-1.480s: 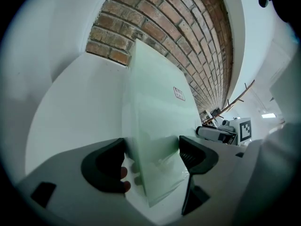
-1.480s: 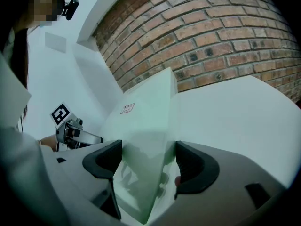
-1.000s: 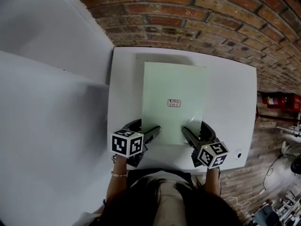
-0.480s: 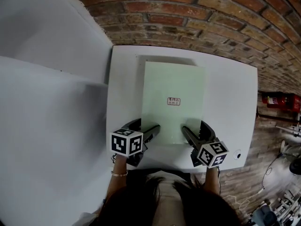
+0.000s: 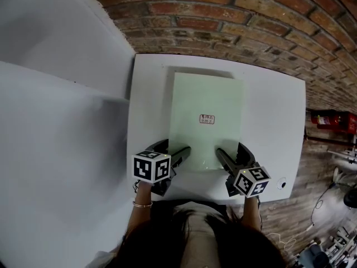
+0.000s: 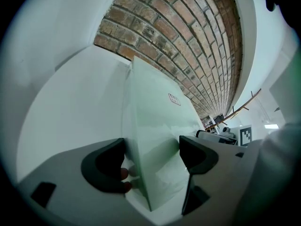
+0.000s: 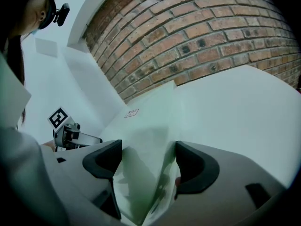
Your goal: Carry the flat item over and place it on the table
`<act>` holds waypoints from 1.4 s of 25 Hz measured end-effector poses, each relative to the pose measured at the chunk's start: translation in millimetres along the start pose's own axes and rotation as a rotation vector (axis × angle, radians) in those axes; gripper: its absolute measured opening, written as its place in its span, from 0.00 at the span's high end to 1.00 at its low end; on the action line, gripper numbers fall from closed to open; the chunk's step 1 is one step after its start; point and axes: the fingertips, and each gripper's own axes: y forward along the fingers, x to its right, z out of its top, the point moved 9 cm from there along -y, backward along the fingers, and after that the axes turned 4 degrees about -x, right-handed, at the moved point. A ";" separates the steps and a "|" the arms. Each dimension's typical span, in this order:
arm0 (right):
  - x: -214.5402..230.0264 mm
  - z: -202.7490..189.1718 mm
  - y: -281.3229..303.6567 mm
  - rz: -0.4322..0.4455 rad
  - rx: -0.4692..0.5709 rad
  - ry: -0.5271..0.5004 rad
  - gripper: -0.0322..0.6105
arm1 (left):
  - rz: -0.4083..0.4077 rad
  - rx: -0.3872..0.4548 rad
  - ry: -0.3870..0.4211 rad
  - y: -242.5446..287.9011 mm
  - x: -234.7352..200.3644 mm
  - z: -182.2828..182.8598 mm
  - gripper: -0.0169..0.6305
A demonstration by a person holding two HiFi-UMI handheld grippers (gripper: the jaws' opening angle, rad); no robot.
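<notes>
A pale green flat sheet [image 5: 206,99] with a small printed label [image 5: 207,119] lies lengthwise on the white table [image 5: 273,116]. My left gripper [image 5: 174,148] stands at the sheet's near left corner and my right gripper [image 5: 233,149] at its near right corner. In the left gripper view the sheet's [image 6: 150,107] thin edge runs between the two dark pads, which stand well apart, so that gripper [image 6: 153,159] is open. The right gripper view shows the sheet [image 7: 146,121] between that gripper's [image 7: 148,161] wide-apart jaws, open as well.
A brick wall [image 5: 223,15] runs behind the table's far edge. White panels [image 5: 56,121] fill the left side, close to the table's left edge. A small round fitting [image 5: 281,184] sits at the table's near right corner. Red equipment [image 5: 334,120] stands on the floor to the right.
</notes>
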 end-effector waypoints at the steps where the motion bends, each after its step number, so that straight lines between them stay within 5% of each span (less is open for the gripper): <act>1: 0.3 -0.5 0.2 0.000 0.001 0.002 0.39 | 0.000 0.001 0.000 0.2 -0.2 -0.2 0.41; 20: -2.5 -1.8 -1.3 -0.030 0.000 0.019 0.39 | 0.017 0.016 0.018 -2.8 1.1 0.0 0.41; 35: -10.4 -0.5 -12.2 -0.081 0.012 -0.077 0.39 | 0.069 0.036 0.078 -18.7 3.9 -5.3 0.41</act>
